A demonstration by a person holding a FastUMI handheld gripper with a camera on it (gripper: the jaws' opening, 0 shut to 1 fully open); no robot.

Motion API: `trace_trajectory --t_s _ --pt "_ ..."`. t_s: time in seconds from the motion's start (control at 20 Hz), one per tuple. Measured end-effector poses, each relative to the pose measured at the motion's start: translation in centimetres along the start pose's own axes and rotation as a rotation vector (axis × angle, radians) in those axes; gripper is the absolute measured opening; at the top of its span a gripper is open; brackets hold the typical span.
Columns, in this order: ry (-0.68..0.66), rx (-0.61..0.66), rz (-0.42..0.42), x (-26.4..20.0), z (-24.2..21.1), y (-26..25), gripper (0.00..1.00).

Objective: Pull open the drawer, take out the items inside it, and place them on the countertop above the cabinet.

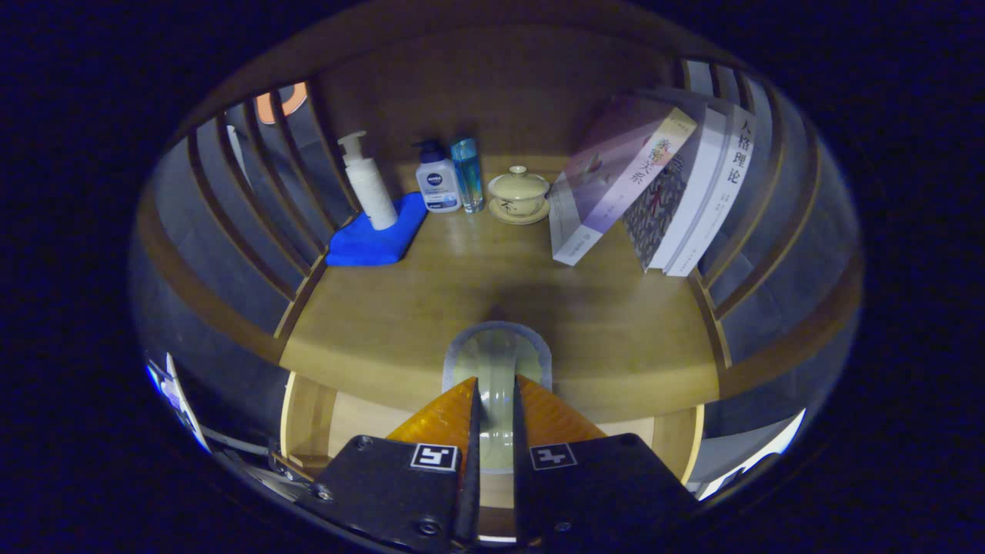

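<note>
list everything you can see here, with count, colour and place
pump bottle: 1, white, standing on the cloth, back left of the countertop
cloth: 1, blue, folded, back left
lotion bottle: 1, white with a dark blue pump, right of the cloth
slim bottle: 1, clear blue, beside the lotion bottle
lidded cup: 1, cream, on a saucer, back centre
books: 3, pale covers, leaning right
countertop: 1, wood
drawer: 1, wood, open below the countertop
flat item: 1, pale grey-green, between the fingers
gripper: 1, fingers shut on the flat item

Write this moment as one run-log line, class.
gripper: shut on pale cup | cup: over countertop's front edge | drawer: open below | stage: placing item
</note>
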State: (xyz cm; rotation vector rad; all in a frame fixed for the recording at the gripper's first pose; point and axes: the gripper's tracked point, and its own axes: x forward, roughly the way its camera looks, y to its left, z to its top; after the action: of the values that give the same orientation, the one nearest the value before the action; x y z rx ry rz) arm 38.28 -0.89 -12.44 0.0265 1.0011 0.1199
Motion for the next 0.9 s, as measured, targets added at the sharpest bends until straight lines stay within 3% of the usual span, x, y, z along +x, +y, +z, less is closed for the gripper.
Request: trace_trajectory --t_s 0.35,0.65,0.75,0.9 --pt "0.073 -0.006 -0.007 4.6 1.6 0.9 0.21" --pt "0.062 0.001 0.001 5.3 2.4 0.9 0.24" --pt "0.041 0.038 0.038 5.2 2.4 1.1 0.25" --pt "-0.012 0.094 0.063 4.6 2.4 0.9 0.47"
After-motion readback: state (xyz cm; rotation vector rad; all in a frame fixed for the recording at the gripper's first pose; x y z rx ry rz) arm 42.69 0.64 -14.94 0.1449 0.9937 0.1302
